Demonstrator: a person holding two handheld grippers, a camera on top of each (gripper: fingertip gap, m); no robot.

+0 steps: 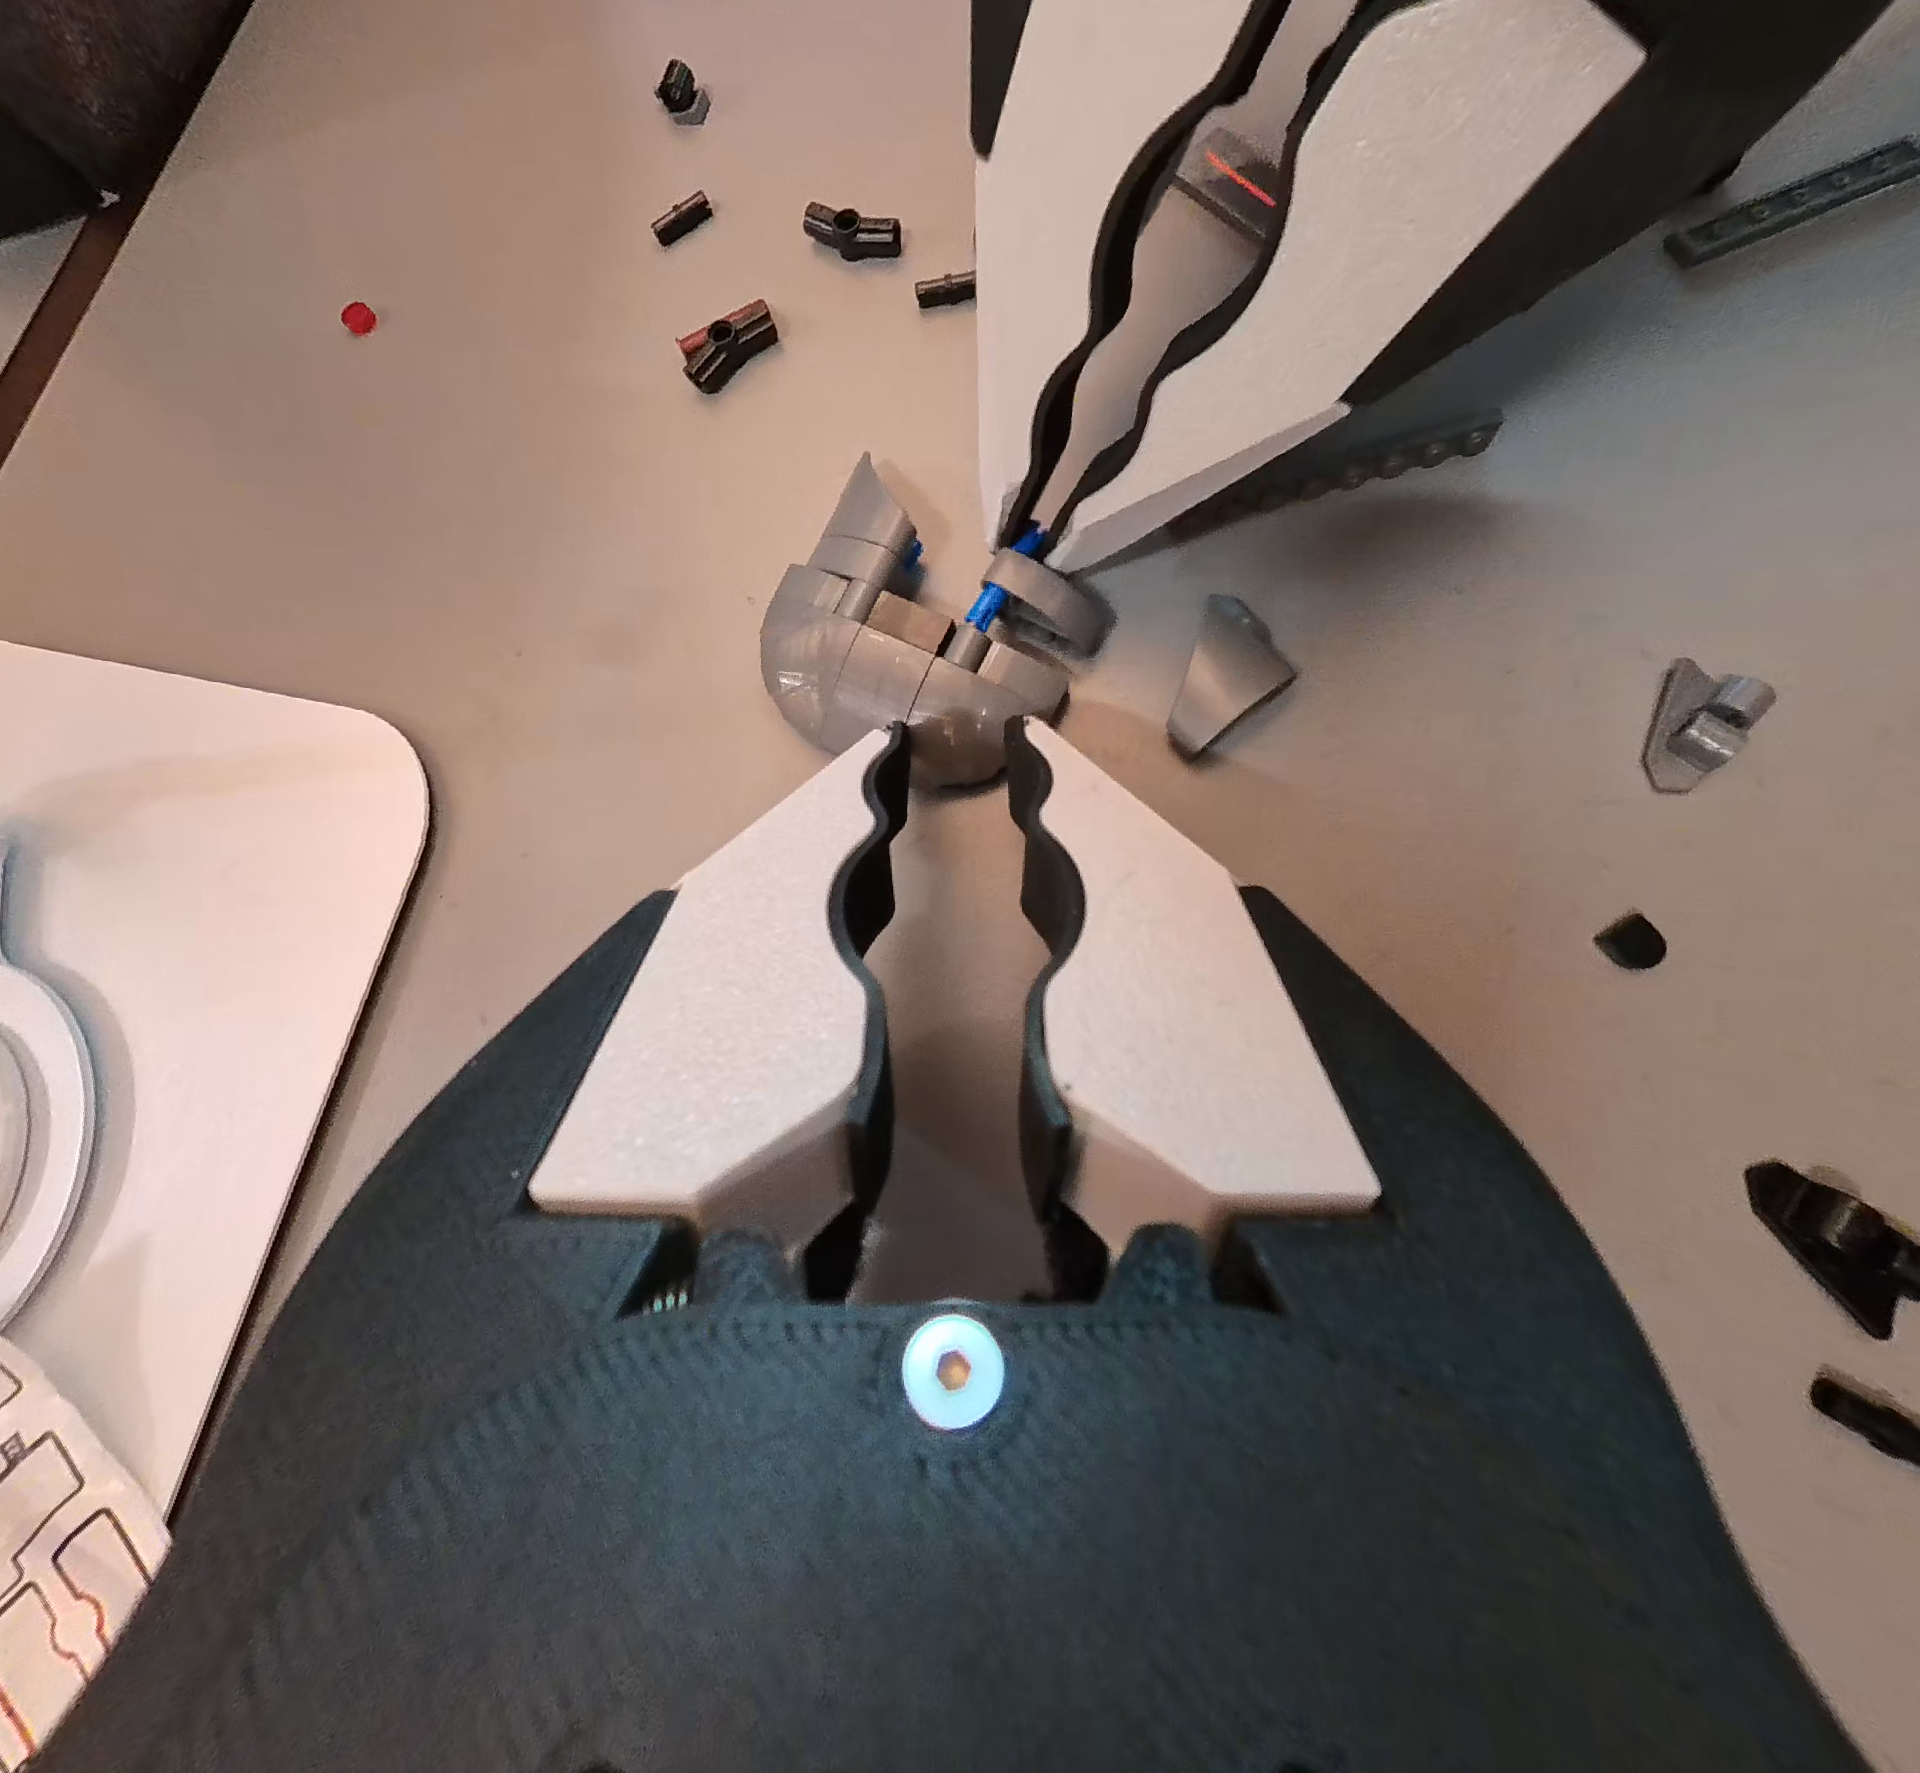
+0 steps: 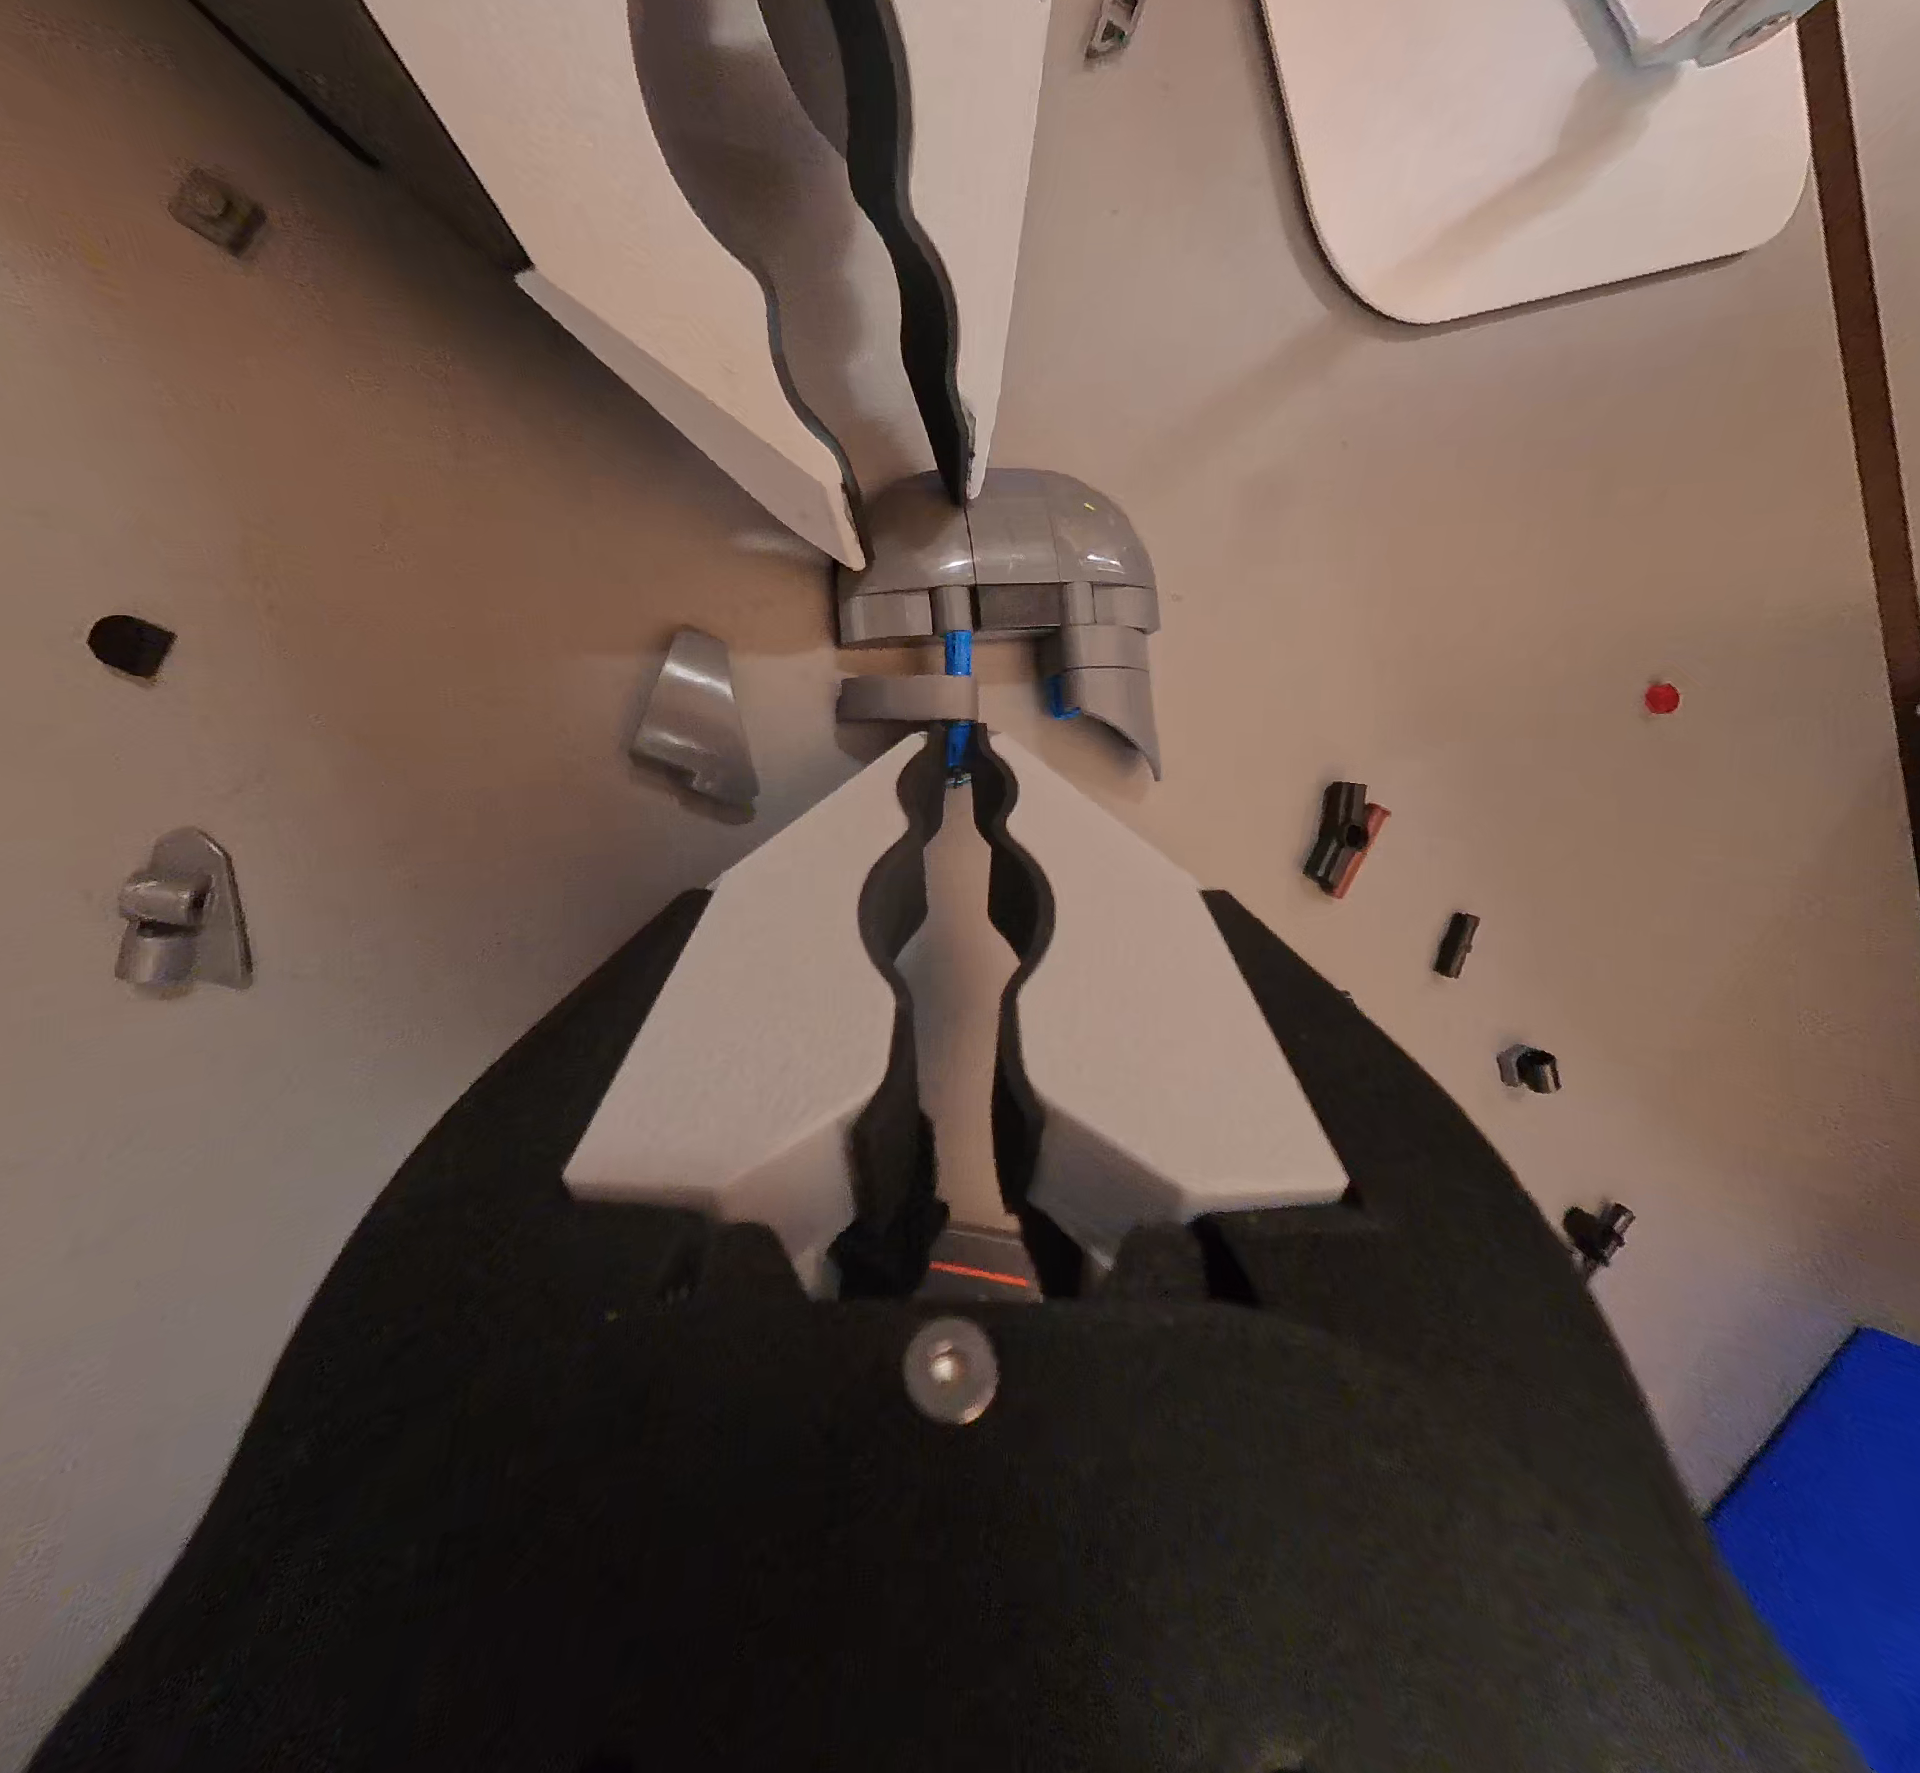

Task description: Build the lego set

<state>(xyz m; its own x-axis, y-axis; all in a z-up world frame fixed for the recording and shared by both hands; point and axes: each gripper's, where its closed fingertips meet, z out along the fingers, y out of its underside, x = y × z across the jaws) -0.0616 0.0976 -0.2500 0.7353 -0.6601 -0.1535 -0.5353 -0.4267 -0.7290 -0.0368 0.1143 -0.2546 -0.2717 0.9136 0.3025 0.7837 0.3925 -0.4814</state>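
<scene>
A pale worktop [image 1: 520,497] carries scattered pieces: small black connectors [image 1: 850,229] and a red stud [image 1: 357,317] ahead-left of the left tool, grey curved pieces [image 1: 1226,676] to its right, a white board [image 1: 208,892] at its left.

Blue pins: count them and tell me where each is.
2. One blue pin runs from the grey dome assembly through a grey ring piece into the right gripper's tips; the other sticks out beside the assembly's side panel. More may be hidden inside.
</scene>
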